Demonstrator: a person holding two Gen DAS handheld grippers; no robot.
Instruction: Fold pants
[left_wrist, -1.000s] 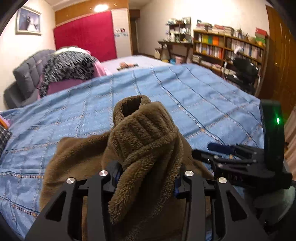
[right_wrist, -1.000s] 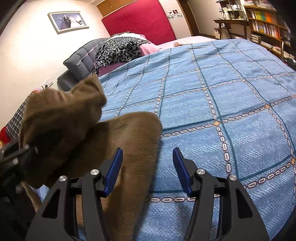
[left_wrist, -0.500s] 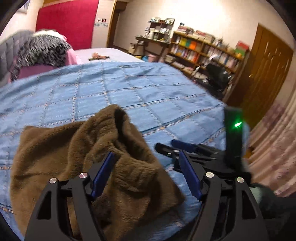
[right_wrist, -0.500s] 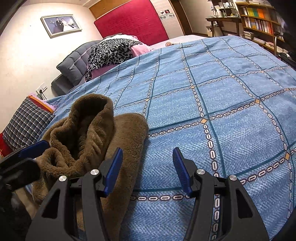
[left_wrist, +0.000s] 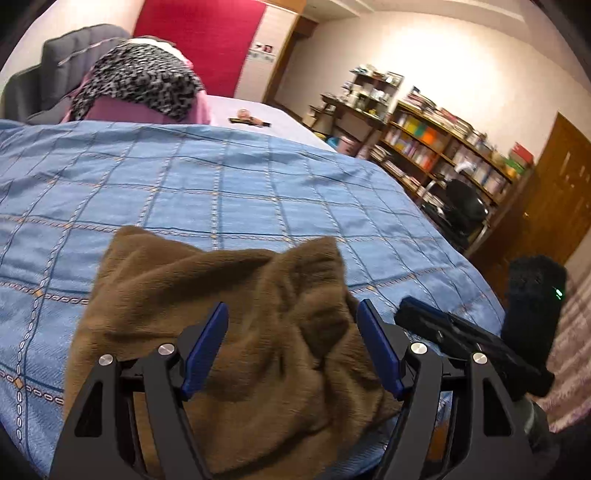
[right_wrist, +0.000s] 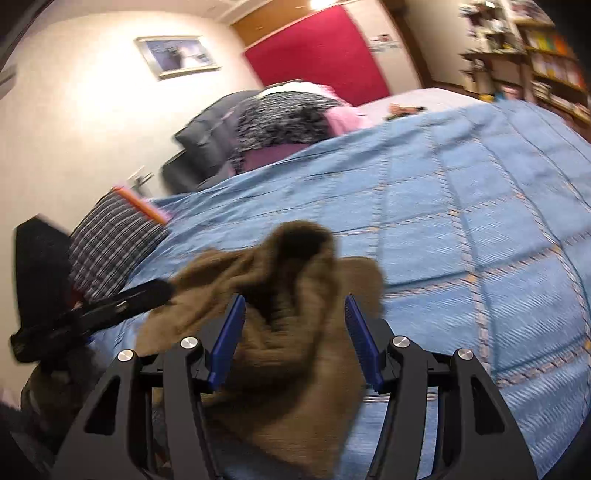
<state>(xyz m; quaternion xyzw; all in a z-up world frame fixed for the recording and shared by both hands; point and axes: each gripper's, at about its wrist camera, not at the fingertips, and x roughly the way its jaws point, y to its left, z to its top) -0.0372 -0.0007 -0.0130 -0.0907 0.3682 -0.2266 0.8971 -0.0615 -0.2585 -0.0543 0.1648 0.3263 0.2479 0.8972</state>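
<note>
The brown fleece pants (left_wrist: 229, 314) lie bunched in a loose fold near the front edge of the blue checked bedspread (left_wrist: 221, 192). My left gripper (left_wrist: 291, 350) is open, its blue pads on either side of the fabric, above it. My right gripper (right_wrist: 295, 339) is open too, its pads straddling the raised, rumpled end of the pants (right_wrist: 295, 295). The right gripper's body shows at the right of the left wrist view (left_wrist: 480, 343). The left gripper's body shows at the left of the right wrist view (right_wrist: 92, 310).
A grey chair (left_wrist: 74, 59) with a leopard-print blanket (left_wrist: 140, 81) and pink cloth stands beyond the bed. Bookshelves (left_wrist: 443, 147) and a wooden door (left_wrist: 554, 192) are at the right. A plaid cushion (right_wrist: 110, 243) lies at the bed's left edge.
My left gripper has let go of the pants and opened; the fabric has dropped onto the bed. My right gripper has swung left over the pants, staying open.
</note>
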